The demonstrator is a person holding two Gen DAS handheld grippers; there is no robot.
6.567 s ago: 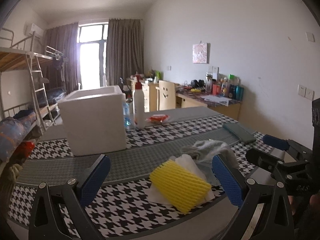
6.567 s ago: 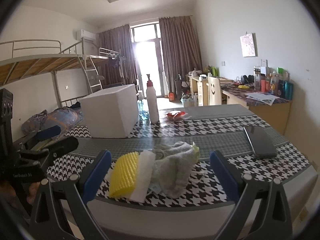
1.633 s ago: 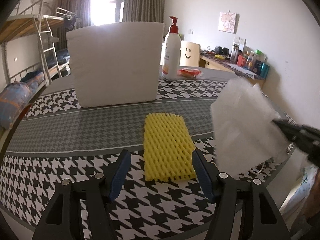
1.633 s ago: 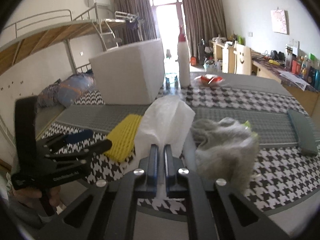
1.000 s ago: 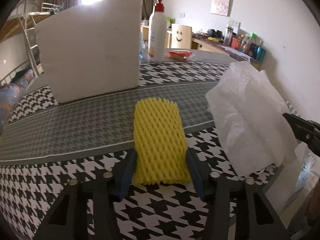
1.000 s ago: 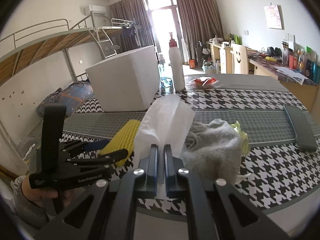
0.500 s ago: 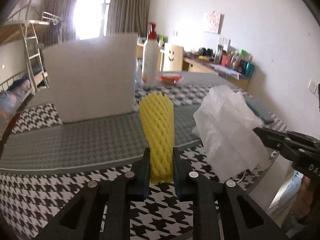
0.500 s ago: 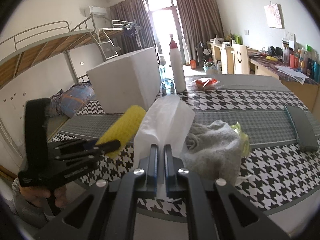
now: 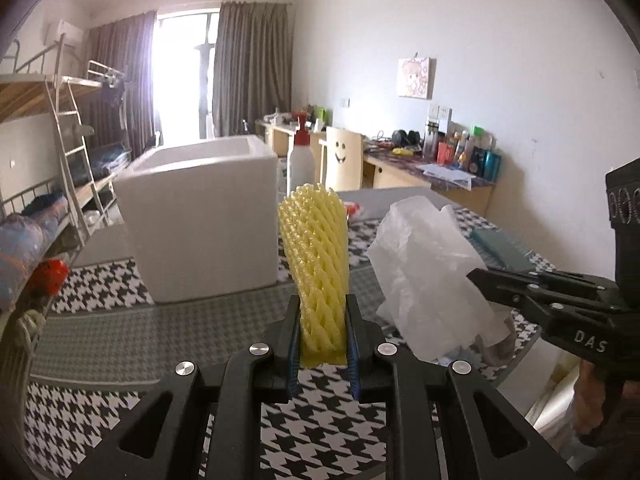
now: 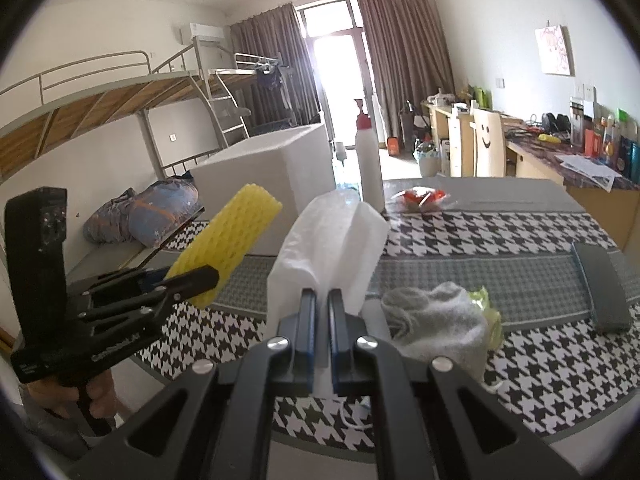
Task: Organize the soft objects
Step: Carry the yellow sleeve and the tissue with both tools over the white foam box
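Between the left tool's [image 9: 322, 346] pads sits the yellow net [image 9: 316, 264], pinched at its lower end and standing up clear of the tabletop [image 9: 120, 344]; those jaws have just been closing on it. Beside it the right tool [image 10: 322, 322] has its jaws pressed tight on the white bag [image 10: 332, 244], which billows up loosely in front of it, also lifted off the cloth.

Further out, the open foam box [image 9: 200, 216] stands behind both, well apart from them, with a pump bottle [image 10: 369, 164] at its far side. A grey sock [image 10: 436, 320] lies on the tabletop by the right tool, not yet picked up.

My worry is the net: it is springy and held only by its end, so a quick swing toward the box could let it squirm out or flop sideways against the box wall. The bag is slippery and bulky, and may catch the rim rather than drop inside.

Both tools point slightly downward, side by side. A hand [image 10: 80, 394] grips the left tool's handle from below.
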